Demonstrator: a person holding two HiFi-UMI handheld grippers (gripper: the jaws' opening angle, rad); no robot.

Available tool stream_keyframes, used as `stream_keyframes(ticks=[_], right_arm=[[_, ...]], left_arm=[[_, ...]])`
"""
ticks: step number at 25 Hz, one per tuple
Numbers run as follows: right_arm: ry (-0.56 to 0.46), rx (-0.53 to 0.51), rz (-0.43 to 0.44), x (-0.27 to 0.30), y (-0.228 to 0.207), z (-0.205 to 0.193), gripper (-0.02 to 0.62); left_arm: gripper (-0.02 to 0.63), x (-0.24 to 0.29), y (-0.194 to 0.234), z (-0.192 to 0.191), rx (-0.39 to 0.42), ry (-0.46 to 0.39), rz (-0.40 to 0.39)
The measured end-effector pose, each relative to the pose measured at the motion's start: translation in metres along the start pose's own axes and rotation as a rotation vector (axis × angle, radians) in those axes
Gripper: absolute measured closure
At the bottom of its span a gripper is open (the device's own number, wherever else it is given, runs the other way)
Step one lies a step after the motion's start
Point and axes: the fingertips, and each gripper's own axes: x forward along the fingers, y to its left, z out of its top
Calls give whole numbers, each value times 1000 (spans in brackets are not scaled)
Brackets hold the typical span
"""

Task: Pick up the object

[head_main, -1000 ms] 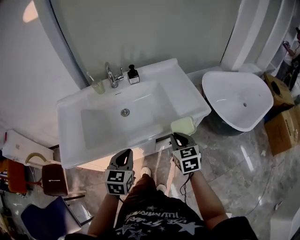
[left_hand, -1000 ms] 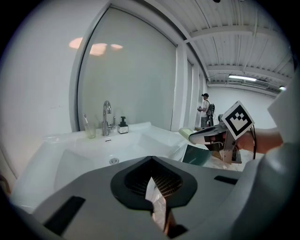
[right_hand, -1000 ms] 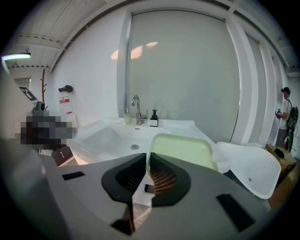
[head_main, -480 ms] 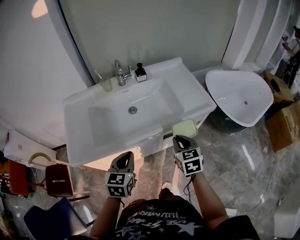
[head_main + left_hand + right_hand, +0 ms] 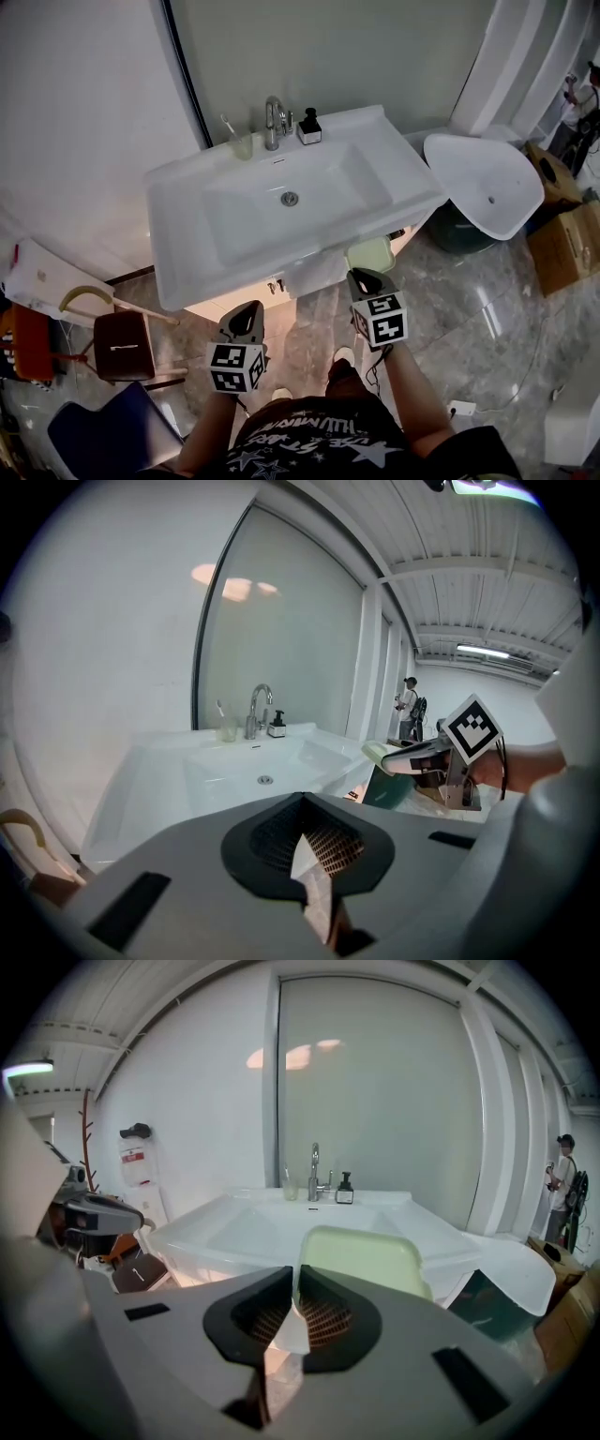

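Observation:
A pale green shallow dish (image 5: 368, 254) sticks out from my right gripper (image 5: 366, 275), which is shut on the dish's near edge. It hangs over the marble floor, just off the front right corner of the white washbasin (image 5: 178, 272). In the right gripper view the dish (image 5: 361, 1258) rises beyond the pinched jaws of my right gripper (image 5: 294, 1290). My left gripper (image 5: 247, 316) is shut and holds nothing, below the basin's front edge. In the left gripper view my left gripper (image 5: 302, 803) faces the basin, with the dish (image 5: 379, 753) at the right.
On the basin's back ledge stand a tap (image 5: 274, 122), a dark soap bottle (image 5: 308, 129) and a glass with a toothbrush (image 5: 242, 145). A white tub (image 5: 483, 192) and cardboard boxes (image 5: 562, 253) are at the right. A brown stool (image 5: 125, 345) is at the left.
Both grippers and the person have drawn back from the washbasin. The dish, earlier over the basin's front right corner, now hangs clear of it over the floor.

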Motion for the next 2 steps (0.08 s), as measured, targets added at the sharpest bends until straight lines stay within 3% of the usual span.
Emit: stream_keyframes(ticks=[2], right_arm=[[-3,4,3,-4,23,-3,558]], left_arm=[[591,-17,12,-5,1,-8,-3]])
